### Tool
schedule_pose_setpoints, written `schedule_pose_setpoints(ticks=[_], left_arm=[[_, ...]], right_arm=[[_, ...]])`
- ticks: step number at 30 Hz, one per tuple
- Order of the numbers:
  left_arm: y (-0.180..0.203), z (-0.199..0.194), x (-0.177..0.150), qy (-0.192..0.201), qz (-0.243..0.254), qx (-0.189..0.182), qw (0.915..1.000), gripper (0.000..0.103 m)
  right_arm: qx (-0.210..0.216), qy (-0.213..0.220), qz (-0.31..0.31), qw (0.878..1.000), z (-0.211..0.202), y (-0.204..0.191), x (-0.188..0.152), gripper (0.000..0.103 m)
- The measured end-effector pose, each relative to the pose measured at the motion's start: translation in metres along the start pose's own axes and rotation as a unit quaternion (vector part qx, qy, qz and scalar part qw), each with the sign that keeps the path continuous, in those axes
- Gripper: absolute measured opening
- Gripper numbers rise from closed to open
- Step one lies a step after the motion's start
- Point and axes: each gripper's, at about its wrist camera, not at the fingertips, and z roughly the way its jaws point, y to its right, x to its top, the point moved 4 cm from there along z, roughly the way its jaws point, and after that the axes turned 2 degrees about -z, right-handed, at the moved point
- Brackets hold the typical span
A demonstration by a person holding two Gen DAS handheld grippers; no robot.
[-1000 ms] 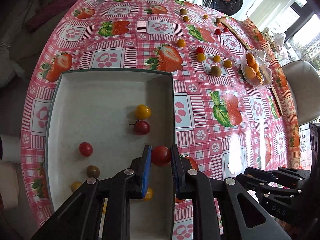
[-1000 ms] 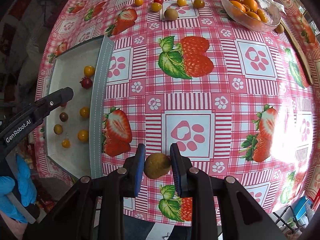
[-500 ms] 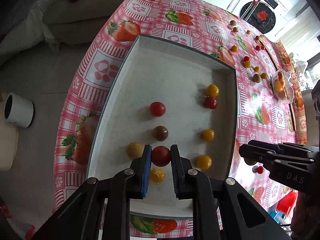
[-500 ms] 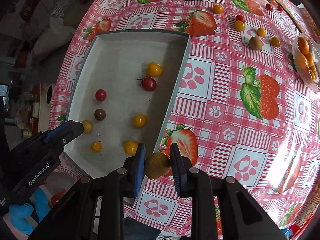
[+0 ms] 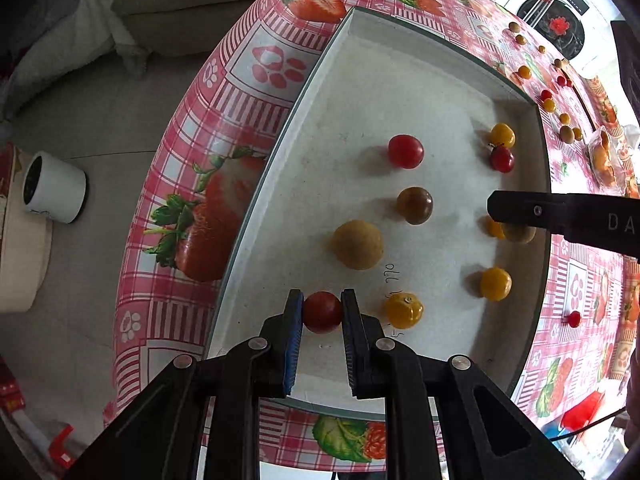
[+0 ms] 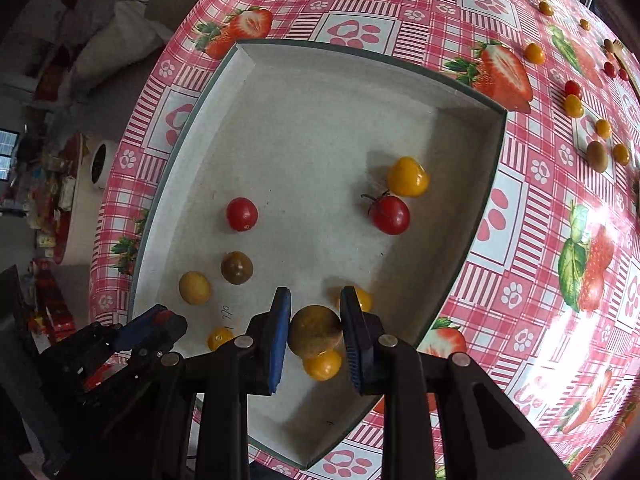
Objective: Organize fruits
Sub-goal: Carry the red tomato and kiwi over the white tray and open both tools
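Note:
A white tray point(image 5: 360, 80) point(image 6: 304, 92) lies on the strawberry-print tablecloth and holds several red, yellow and brown fruits. My left gripper point(image 5: 321, 312) is shut on a red cherry tomato point(image 5: 322, 312) over the tray's near left corner. My right gripper point(image 6: 314, 330) is shut on a brown-yellow round fruit point(image 6: 315, 331) above the tray's near right part, over two yellow tomatoes point(image 6: 322, 365). From the left wrist view the right gripper's fingers point(image 5: 520, 212) reach in from the right. In the right wrist view the left gripper point(image 6: 156, 324) shows at lower left.
Loose small fruits point(image 6: 574, 104) lie on the tablecloth point(image 6: 520, 240) beyond the tray. A clear bowl of orange fruit point(image 5: 602, 156) stands at the far right. A white cup-like container point(image 5: 54, 188) sits on the floor left of the table edge.
Both grippers have moved from beside the tray to over its near end, lower and closer to the floor of it, each still holding its fruit.

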Motion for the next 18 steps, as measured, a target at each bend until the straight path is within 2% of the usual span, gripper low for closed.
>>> schedule_pose_setpoints(ticks=[15, 18], left_arm=[[0.008, 0.016, 0.002, -0.006, 0.01, 0.009, 0.9999, 0.021], [0.013, 0.018, 0.001, -0.009, 0.015, 0.015, 0.9997, 0.021]], right_arm=[[-0.029, -0.013, -0.009, 0.999, 0.03, -0.009, 0.013, 0.028], [-0.033, -0.013, -0.012, 0.999, 0.028, -0.013, 0.004, 0.029]])
